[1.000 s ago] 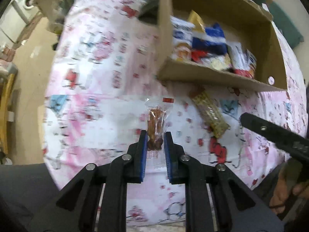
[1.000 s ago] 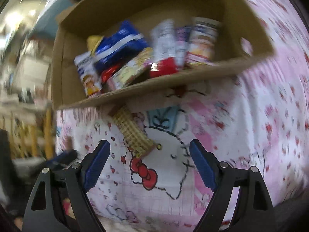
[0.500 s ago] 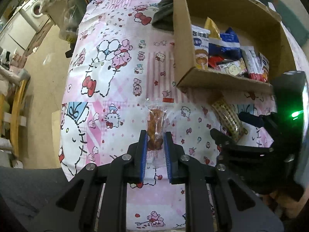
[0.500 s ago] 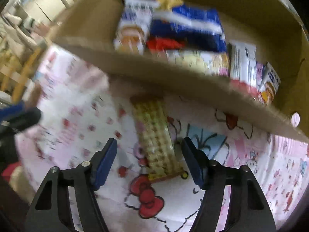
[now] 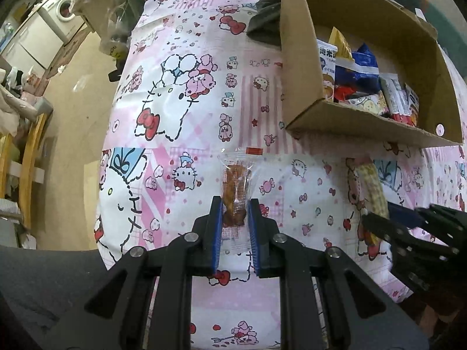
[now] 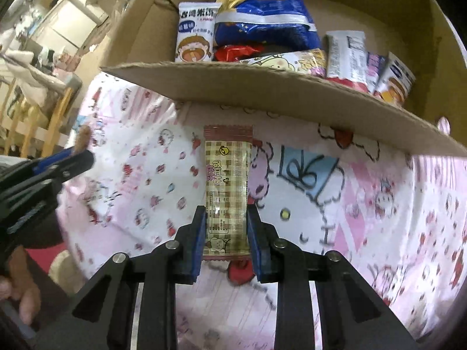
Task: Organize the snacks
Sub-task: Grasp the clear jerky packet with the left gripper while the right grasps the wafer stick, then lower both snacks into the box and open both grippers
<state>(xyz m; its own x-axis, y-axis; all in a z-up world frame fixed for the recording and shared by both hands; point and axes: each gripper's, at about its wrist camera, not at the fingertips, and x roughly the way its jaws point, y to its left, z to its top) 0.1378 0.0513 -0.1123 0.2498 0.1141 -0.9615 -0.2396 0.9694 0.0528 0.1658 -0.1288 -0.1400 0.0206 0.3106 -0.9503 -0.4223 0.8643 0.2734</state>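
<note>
My left gripper (image 5: 235,204) is shut on a clear packet with a brown snack (image 5: 235,186) and holds it over the pink cartoon tablecloth (image 5: 186,93). My right gripper (image 6: 226,214) is shut on the near end of a checked yellow-brown snack bar (image 6: 227,175) lying on the cloth just before the cardboard box (image 6: 262,78). The bar also shows in the left wrist view (image 5: 375,186), with the right gripper (image 5: 388,218) on it. The box (image 5: 303,67) holds several snack packets (image 6: 262,23).
A dark cloth (image 5: 264,26) lies behind the box's left corner. The table's left edge drops to a beige floor (image 5: 78,116) with a wooden chair (image 5: 29,151) and a washing machine (image 5: 62,8). The left gripper (image 6: 52,169) shows at the left of the right wrist view.
My right gripper has moved down onto the checked bar and closed on its near end. My left gripper has stayed shut on the clear packet, with little movement.
</note>
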